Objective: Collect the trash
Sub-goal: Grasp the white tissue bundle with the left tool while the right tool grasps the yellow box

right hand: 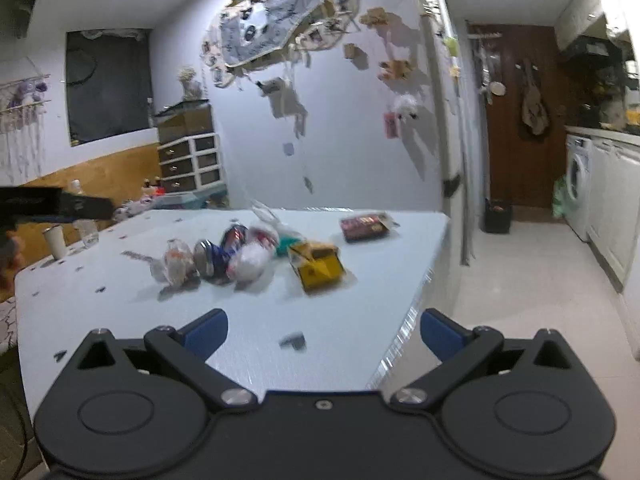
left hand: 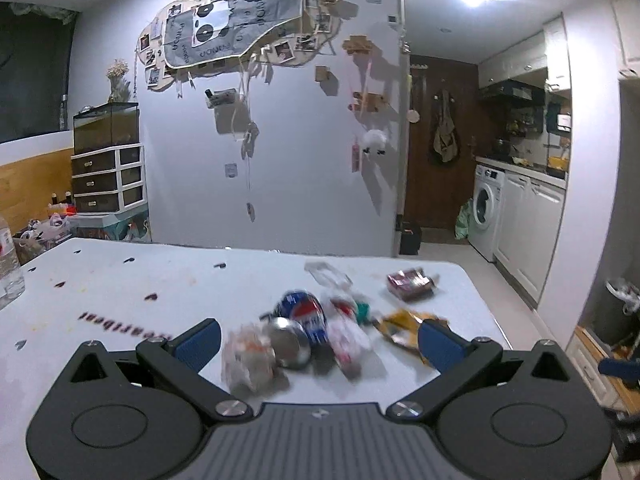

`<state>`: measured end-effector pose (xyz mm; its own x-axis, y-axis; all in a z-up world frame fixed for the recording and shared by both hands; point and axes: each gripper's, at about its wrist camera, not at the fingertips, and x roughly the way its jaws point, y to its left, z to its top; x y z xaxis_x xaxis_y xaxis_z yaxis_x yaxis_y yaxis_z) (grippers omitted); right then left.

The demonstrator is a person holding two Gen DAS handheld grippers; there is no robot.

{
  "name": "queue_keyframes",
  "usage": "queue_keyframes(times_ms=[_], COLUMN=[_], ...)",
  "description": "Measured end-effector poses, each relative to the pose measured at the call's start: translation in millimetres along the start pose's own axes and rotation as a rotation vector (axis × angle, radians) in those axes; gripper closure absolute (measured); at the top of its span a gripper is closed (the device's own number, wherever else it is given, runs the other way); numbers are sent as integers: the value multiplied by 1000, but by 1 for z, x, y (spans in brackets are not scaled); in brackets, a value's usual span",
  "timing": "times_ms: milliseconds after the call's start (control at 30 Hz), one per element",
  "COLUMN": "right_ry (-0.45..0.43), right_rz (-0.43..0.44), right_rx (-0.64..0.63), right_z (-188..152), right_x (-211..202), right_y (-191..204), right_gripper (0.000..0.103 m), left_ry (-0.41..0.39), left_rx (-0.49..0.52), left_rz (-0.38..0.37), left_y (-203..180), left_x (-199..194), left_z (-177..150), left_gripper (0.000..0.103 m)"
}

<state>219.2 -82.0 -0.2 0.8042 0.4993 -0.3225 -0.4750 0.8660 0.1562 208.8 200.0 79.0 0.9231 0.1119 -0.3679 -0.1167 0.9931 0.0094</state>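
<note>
Two hand-held grippers, both spread wide and holding nothing. Just ahead of the left hand-held gripper (left hand: 318, 342), between its fingers, lie a clear wrapper (left hand: 248, 354), a can (left hand: 300, 330) and a white wrapper (left hand: 348, 336) on the counter (left hand: 120, 300); a yellow pack (left hand: 400, 326) sits by its right finger, a red pack (left hand: 410, 282) farther off. Well ahead of the right hand-held gripper (right hand: 324, 330) the same pile (right hand: 224, 256) lies untouched. Nothing looks collected yet; every piece remains to be picked up.
</note>
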Motion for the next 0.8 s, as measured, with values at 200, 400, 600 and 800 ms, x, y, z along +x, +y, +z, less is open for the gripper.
queue_keyframes(times_ms=[200, 400, 600, 800], right_ry=[27, 55, 87, 106], right_rz=[31, 10, 5, -6], right_rx=[-27, -19, -52, -79], right_z=[22, 40, 55, 77], right_x=[48, 95, 126, 155], right_y=[-2, -3, 0, 0], right_gripper=[0, 0, 0, 0], left_ry=[49, 114, 147, 146], left_rx=[-13, -62, -53, -85], left_rz=[15, 77, 86, 34], left_y=[16, 41, 61, 80], left_x=[72, 138, 162, 166], left_z=[12, -1, -18, -28], left_gripper=[0, 0, 0, 1])
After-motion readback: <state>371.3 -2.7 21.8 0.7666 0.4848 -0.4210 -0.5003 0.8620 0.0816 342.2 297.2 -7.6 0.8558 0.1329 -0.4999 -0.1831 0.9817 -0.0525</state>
